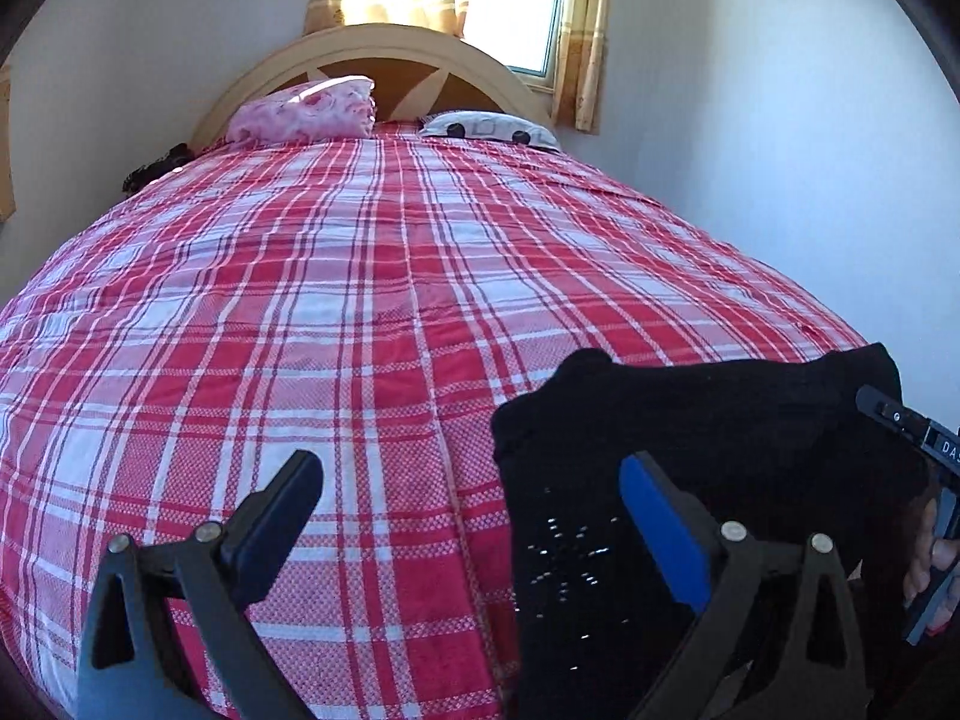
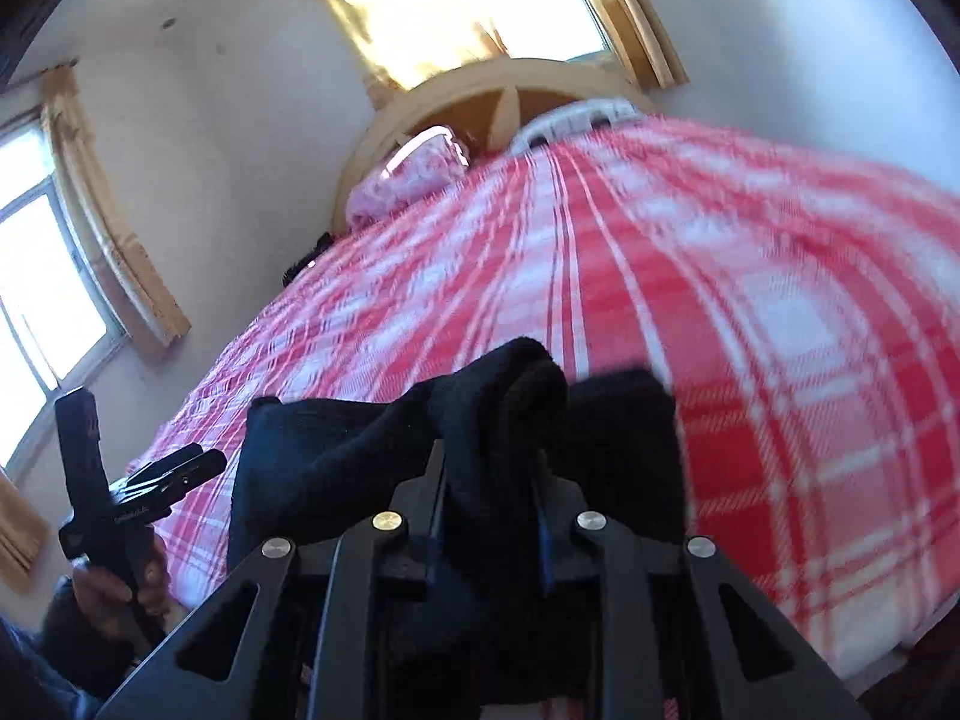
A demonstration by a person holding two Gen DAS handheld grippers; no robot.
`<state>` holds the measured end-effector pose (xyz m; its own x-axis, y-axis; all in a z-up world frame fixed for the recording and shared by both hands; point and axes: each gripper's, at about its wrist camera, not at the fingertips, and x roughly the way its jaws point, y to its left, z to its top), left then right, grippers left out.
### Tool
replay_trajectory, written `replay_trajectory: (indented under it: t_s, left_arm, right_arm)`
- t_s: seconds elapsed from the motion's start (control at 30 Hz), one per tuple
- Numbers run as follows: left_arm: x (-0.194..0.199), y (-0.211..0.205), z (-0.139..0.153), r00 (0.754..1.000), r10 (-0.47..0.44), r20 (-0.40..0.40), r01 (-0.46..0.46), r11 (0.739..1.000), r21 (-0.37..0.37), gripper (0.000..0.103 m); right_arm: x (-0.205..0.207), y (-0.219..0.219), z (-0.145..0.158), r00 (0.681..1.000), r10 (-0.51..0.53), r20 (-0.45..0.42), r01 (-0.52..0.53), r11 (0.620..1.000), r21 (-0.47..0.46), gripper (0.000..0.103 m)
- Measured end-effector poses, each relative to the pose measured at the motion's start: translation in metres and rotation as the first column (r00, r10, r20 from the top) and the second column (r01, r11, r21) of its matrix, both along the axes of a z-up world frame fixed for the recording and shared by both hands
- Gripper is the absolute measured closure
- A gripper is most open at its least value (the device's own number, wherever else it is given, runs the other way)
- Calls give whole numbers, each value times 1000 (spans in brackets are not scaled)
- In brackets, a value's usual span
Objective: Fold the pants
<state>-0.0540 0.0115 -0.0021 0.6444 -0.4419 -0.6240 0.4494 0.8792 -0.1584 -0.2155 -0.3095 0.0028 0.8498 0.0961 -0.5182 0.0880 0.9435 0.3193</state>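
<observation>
**Pants bunched in right gripper, left gripper empty**

Black knit pants (image 2: 480,420) sit clamped in the right gripper (image 2: 489,480); jaws narrowed onto a thick wad of fabric that rises between the pads and spills over both sides. Rest of the garment hangs and drapes toward the near edge of the bed.

Left gripper (image 1: 474,516): jaws spread about as wide as they go, nothing between them. The blue-padded finger (image 1: 660,534) sits just over the pants' edge, where small shiny studs (image 1: 570,552) show on the cloth; the other finger is over bare bedspread. In the right wrist view the person's hand (image 2: 114,588) holds this gripper off the bed's near left corner.

Red-and-white plaid bedspread (image 1: 360,300) is flat and smooth. Pink floral pillow (image 1: 306,108) and white patterned pillow (image 1: 492,129) lie at the far edge by the arched wooden headboard (image 1: 360,42).

Risks, as judged:
- Wad grip holds several layers; laying out from it could leave twisted legs.
- One-point hold lets the garment sag off the near edge.
- Left jaws closing here could catch bedspread with the cloth.
- Right view is blurred; edges hard to place.
</observation>
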Motion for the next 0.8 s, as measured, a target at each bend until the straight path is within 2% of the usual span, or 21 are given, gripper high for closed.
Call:
replay_trajectory:
  t_s: [0.1,0.17,0.23,0.3,0.37,0.43,0.47,0.53,0.63,0.7,0.73,0.8]
  left_arm:
    - [0,-6,-2,1000,-1,-7,1,1000,9,2]
    - [-1,-11,-5,1000,-11,-4,11,999,30,2]
    - [-3,-14,-5,1000,-16,3,15,999,45,2]
    - [-4,-18,-1,999,-29,29,27,998,57,2]
    - [-5,-20,4,998,-32,54,29,998,61,2]
    - [-5,-26,8,996,-47,72,43,997,59,1]
    - [-5,-31,9,995,-58,77,54,997,59,1]
    - [-5,-43,8,993,-83,87,77,995,65,1]
    - [-6,-59,0,992,-101,81,92,990,104,2]
    - [-2,-71,-9,994,-97,59,86,984,159,1]
    - [1,-75,-15,994,-100,39,92,979,182,0]
    - [4,-79,-22,995,-100,9,96,977,192,0]
  right_arm:
    - [8,-12,7,1000,-27,2,28,997,-76,79]
    - [21,-26,-8,1000,16,-25,-18,998,-67,76]
    - [30,-38,-25,998,30,-62,-29,999,17,70]
    - [23,-56,-28,1000,10,-27,-6,987,159,67]
    - [5,-65,-17,997,-71,24,65,979,192,64]
    - [-24,-67,1,978,-181,106,165,975,148,63]
    - [-31,-63,8,975,-190,113,178,978,107,63]
    - [-36,-47,14,986,-129,104,123,991,56,63]
    - [-38,-13,12,999,-12,40,13,1000,-17,63]
    - [-43,3,0,999,41,-29,-43,997,-66,63]
    - [-44,8,-10,996,50,-79,-59,993,-106,63]
    - [-41,9,-28,987,6,-159,-35,983,-182,63]
